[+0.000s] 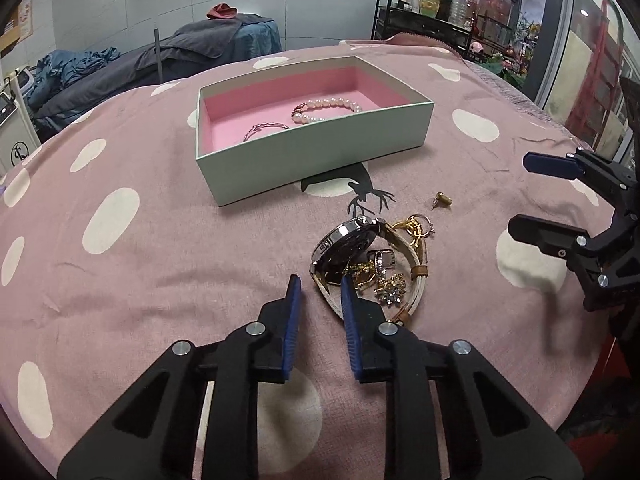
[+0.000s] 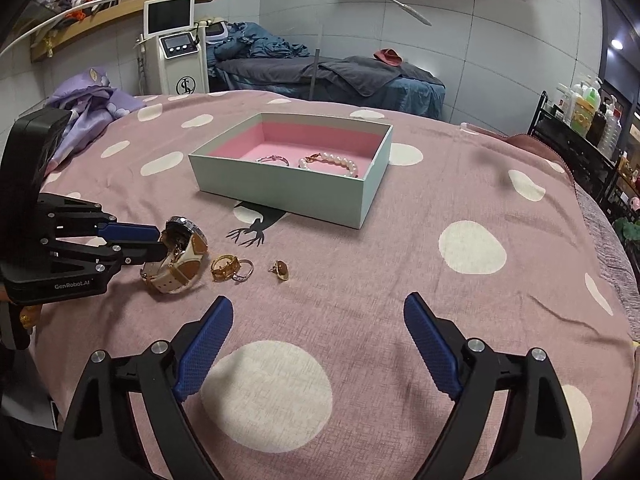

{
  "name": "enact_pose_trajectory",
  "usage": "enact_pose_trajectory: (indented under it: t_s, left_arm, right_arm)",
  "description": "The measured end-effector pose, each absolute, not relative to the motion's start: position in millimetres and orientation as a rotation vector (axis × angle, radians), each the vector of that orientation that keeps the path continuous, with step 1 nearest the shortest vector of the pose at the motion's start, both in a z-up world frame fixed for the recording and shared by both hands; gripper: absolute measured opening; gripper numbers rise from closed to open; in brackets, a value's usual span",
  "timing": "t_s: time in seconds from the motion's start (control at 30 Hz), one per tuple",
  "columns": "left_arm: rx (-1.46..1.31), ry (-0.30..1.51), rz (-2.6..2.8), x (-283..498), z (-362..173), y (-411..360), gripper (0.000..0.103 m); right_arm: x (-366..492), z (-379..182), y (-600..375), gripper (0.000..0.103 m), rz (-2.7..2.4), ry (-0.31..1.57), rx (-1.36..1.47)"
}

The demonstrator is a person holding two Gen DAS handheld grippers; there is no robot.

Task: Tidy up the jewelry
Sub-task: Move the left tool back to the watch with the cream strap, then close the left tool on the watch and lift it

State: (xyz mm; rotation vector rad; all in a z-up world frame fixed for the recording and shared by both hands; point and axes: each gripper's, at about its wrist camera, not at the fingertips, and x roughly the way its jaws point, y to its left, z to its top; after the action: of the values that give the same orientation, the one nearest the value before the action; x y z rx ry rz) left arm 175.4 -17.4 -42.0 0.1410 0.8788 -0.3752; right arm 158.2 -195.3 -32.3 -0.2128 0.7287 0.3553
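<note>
On the pink cotton spread (image 2: 400, 264) with cream polka dots sits a rectangular card box (image 2: 280, 190), mint outside, pink matte lining within. Inside lie a pearl bracelet (image 2: 336, 162) of round glossy beads and, just beside it, a thin silver bangle (image 2: 273, 159).

Left gripper (image 1: 318, 286): ribbed blue pads parted a little, nothing clamped; one pad edge overlaps the watch strap, contact uncertain. The watch (image 1: 348, 246) has a round steel case, tilted on edge, and a cream-and-tan leather strap curled in a loop. Within the loop sits a tangle of gilt pieces and a sparkly flower brooch (image 1: 390, 292).

Beside the watch: a gold chain-link ring (image 2: 225, 267) touching a slim silver ring (image 2: 245, 270). Apart from these, a small gold stud earring (image 2: 280, 270).

Right gripper (image 2: 318, 312): spread wide, empty, above bare cloth.
</note>
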Motion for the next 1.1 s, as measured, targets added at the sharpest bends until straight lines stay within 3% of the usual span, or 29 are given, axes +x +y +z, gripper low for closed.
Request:
enact_pose_trajectory:
  t_s: [0.43,0.73,1.1]
  left_arm:
    - [0.200,0.938,-0.408,184,-49,-29,0.019]
    - [0.106,0.927,-0.420,172,-46,-10,0.008]
    - [0.147,0.929,-0.439,165,-51,-12,0.008]
  right_arm:
    - [162,-32,-191,0.085,0.361,0.726,-0.217]
    - [171,-32,-184,0.075,0.384,0.736,-0.265]
    - [180,-45,-173,0.069,0.416,0.800,-0.300]
